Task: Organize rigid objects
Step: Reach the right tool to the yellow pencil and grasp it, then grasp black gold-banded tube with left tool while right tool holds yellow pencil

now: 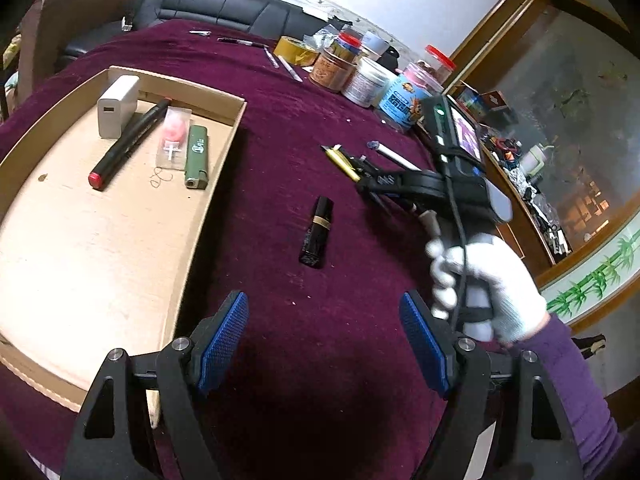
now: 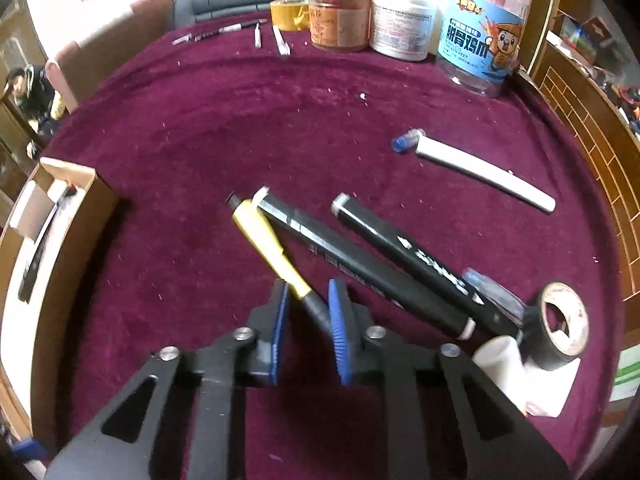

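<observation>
My right gripper (image 2: 309,308) is shut on a yellow and black pen (image 2: 266,240), whose tip points away to the upper left. Two black markers (image 2: 360,268) (image 2: 416,260) lie beside it on the maroon cloth, and a white pen (image 2: 480,172) lies farther right. In the left wrist view my left gripper (image 1: 324,332) is open and empty above the cloth, just in front of a black lipstick tube (image 1: 317,231). The right gripper (image 1: 374,178) shows there holding the yellow pen (image 1: 340,158). A shallow cardboard tray (image 1: 200,216) at left holds a power bank (image 1: 118,106), a black marker (image 1: 128,144), a green lighter (image 1: 197,156) and a small packet (image 1: 174,138).
Jars and tubs (image 2: 480,36) and a yellow tape roll (image 2: 288,14) stand at the far edge of the table. A black tape roll (image 2: 560,326) and white cup (image 2: 500,368) sit at the right. Loose pens (image 1: 288,66) lie far back. A wooden cabinet (image 1: 560,128) stands right.
</observation>
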`<control>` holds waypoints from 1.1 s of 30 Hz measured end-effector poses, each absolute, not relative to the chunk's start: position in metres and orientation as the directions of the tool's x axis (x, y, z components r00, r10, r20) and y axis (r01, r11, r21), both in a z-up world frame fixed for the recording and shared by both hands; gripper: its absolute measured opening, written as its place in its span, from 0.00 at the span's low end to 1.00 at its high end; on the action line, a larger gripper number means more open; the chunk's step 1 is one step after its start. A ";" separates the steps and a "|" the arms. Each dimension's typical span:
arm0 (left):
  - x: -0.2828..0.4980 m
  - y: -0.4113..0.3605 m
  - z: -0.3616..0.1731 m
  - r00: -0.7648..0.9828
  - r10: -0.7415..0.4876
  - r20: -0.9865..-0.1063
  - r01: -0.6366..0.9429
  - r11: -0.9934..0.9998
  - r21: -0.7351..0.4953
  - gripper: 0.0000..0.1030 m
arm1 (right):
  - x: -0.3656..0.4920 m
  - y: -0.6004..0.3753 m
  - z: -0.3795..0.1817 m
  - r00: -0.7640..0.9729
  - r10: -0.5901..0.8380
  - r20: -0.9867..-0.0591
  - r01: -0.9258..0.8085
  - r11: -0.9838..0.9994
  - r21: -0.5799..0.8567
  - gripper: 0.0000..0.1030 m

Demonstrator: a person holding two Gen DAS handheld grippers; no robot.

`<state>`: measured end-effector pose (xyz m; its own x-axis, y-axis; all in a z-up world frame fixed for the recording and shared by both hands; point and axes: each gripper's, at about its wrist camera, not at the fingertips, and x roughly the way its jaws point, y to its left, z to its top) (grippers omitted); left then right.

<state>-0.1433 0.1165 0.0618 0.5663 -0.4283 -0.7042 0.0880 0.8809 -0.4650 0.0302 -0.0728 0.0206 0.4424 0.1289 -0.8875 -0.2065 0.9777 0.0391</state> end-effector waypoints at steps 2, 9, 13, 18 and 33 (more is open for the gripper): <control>-0.140 0.117 0.059 0.560 -0.431 -0.708 0.081 0.879 -0.471 0.71 | 0.026 -0.079 0.020 0.412 0.136 -0.901 -0.198 0.979 0.057 0.12; -0.134 0.108 0.055 0.546 -0.434 -0.717 0.091 0.881 -0.464 0.71 | -0.001 -0.092 0.024 0.237 0.301 -0.924 -0.221 0.943 0.251 0.12; -0.133 0.100 0.055 0.531 -0.434 -0.727 0.109 0.887 -0.450 0.71 | 0.000 -0.086 0.033 0.358 0.237 -0.903 -0.217 0.962 0.166 0.13; -0.132 0.099 0.059 0.535 -0.412 -0.737 0.116 0.901 -0.419 0.71 | 0.016 -0.066 0.023 0.419 0.200 -0.886 -0.198 0.972 0.126 0.23; -0.081 0.054 0.061 0.565 -0.217 -0.796 0.217 0.970 -0.110 0.70 | -0.055 -0.112 0.020 0.377 0.251 -0.891 -0.166 0.965 0.202 0.06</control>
